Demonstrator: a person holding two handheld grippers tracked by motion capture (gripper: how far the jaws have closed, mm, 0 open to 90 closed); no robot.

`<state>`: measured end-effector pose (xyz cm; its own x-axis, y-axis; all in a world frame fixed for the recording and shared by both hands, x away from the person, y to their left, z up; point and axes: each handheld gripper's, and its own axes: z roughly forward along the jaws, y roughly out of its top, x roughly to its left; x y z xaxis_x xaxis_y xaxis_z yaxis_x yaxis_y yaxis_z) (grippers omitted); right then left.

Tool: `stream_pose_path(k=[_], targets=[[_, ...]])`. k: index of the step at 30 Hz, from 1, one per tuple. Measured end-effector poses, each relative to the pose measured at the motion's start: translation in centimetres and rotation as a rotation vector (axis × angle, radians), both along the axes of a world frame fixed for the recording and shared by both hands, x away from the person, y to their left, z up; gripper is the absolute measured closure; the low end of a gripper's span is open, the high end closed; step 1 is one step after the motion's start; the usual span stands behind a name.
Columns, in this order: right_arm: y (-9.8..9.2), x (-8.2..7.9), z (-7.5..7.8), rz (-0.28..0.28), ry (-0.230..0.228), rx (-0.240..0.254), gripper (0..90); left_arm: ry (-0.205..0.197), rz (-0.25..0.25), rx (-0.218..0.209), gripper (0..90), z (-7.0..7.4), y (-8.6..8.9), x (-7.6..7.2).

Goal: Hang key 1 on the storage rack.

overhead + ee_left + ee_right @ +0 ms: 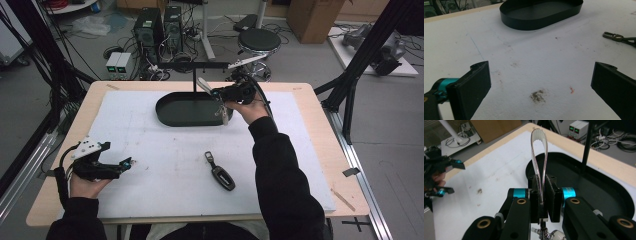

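Note:
My right gripper (218,95) hovers over the right end of the black oval tray (170,114), shut on a pale strap loop (539,157). The loop sticks up past the jaws, and a small metal fitting (223,114) dangles below them. From the tray rises a thin black stand (194,82) with a crossbar on top; its pole (586,147) stands just right of the loop. My left gripper (127,164) rests low at the mat's left side, open, with bare mat between its fingers (477,77). A black key fob (222,176) with a brass clasp (614,37) lies on the mat near the front.
A white mat (150,145) covers the wooden table (320,115). Black frame posts (365,50) stand at both sides. Beyond the far edge are a round stool (258,40), computer towers (160,27), cables and a cardboard box (312,17).

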<state>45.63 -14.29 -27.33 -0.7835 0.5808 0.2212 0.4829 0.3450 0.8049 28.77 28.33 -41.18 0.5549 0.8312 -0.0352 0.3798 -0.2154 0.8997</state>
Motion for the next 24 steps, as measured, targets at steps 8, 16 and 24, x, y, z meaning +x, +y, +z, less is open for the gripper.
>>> stream_pose_path(k=[8, 16, 24], targets=[[0.6, 1.3, 0.1, -0.007, -0.002, 0.018, 83.3, -0.003, 0.002, -0.006, 3.1, 0.0, -0.1, 0.0], [1.4, 2.7, 1.5, -0.018, -0.023, 0.024, 83.3, -0.002, 0.001, -0.005, 3.2, 0.0, -0.1, 0.0], [2.3, 4.4, 2.8, -0.031, -0.039, 0.029, 83.3, -0.010, 0.002, -0.020, 3.2, 0.0, 0.1, 0.1]])
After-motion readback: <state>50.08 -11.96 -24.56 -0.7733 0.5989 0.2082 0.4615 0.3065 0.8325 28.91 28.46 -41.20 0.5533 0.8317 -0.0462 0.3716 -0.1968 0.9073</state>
